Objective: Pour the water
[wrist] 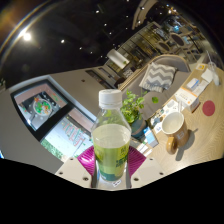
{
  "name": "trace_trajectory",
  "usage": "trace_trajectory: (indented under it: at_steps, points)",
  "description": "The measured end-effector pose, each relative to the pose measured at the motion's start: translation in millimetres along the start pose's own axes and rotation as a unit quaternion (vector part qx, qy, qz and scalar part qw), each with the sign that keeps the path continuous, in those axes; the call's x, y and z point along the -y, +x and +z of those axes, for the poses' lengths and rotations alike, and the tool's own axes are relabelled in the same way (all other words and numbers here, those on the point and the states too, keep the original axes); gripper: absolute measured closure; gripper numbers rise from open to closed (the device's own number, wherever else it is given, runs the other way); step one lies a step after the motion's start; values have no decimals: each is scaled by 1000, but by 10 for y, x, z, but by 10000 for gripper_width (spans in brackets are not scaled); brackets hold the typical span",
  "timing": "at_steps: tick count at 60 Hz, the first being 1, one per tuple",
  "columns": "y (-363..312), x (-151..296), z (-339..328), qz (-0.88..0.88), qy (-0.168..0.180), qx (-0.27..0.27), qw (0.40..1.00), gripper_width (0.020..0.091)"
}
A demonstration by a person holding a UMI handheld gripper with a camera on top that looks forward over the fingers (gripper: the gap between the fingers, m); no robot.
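Observation:
A clear plastic bottle (111, 140) with a white cap and a pale green label stands upright between my fingers, held above the white table. My gripper (112, 166) is shut on the bottle, with both magenta pads (86, 160) pressed against its lower half. A white cup (173, 122) sits on the table beyond the fingers to the right.
A small green plant (133, 104) stands just behind the bottle. A framed picture (40, 106) and printed sheets (68, 134) lie to the left. A brown object (171, 144) and a pink round coaster (208, 107) lie near the cup. A grey patterned cushion (158, 74) lies farther back.

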State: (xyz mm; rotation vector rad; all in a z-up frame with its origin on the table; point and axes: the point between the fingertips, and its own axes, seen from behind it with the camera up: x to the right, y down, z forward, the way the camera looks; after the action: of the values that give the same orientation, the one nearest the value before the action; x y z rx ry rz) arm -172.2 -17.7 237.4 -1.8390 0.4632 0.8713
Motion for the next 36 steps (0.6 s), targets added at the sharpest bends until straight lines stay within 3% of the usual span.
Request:
trace_trajectory:
  at_steps: [9,22,36]
  points:
    - [-50,250,420,235,2,59,970,720]
    - [227,324,831,476,-11,93,874,718]
    - [478,214,967,543,-20,86,835,719]
